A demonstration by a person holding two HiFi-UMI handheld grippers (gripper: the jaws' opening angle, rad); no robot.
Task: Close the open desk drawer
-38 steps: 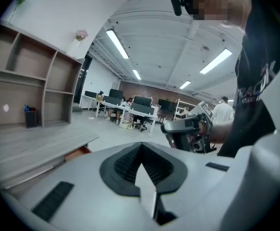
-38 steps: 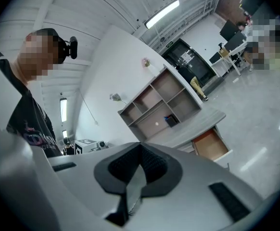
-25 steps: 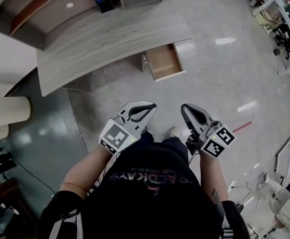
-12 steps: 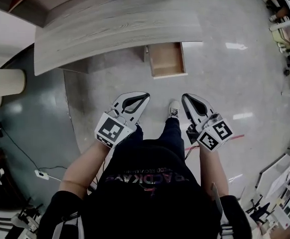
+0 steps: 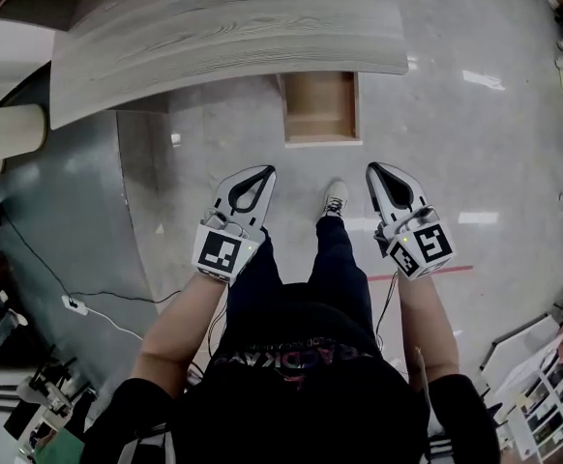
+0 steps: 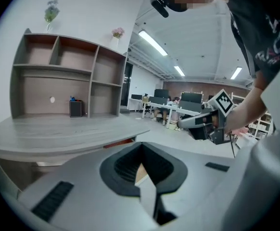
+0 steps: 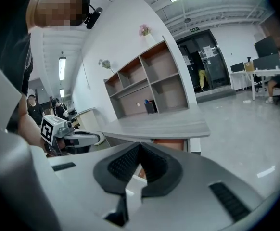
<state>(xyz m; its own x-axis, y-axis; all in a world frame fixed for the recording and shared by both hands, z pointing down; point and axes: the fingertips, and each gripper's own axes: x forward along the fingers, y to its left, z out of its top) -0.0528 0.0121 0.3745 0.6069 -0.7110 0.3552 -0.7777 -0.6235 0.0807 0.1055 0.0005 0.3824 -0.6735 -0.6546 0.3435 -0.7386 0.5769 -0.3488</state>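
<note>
The open wooden drawer (image 5: 320, 106) sticks out from under the curved grey desk (image 5: 223, 27), its pale empty inside showing. My left gripper (image 5: 258, 173) hangs below and left of the drawer front, its jaws shut with nothing in them. My right gripper (image 5: 377, 171) hangs below and right of the drawer, also shut and empty. Both are well short of the drawer. In the left gripper view the desk (image 6: 58, 131) lies ahead past the shut left gripper (image 6: 141, 146). In the right gripper view the drawer (image 7: 171, 143) shows just above the shut right gripper (image 7: 139, 146).
A person's leg and white shoe (image 5: 335, 199) stand on the glossy floor between the grippers. A shelf unit (image 6: 63, 78) with a small black box (image 6: 75, 108) sits on the desk. A white cable (image 5: 107, 312) runs over the floor at left. Office desks and seated people (image 6: 171, 110) are far behind.
The person has stepped toward the desk: the drawer now lies straight ahead and nearer. Both grippers have come forward and down and spread slightly apart, jaws still shut.
</note>
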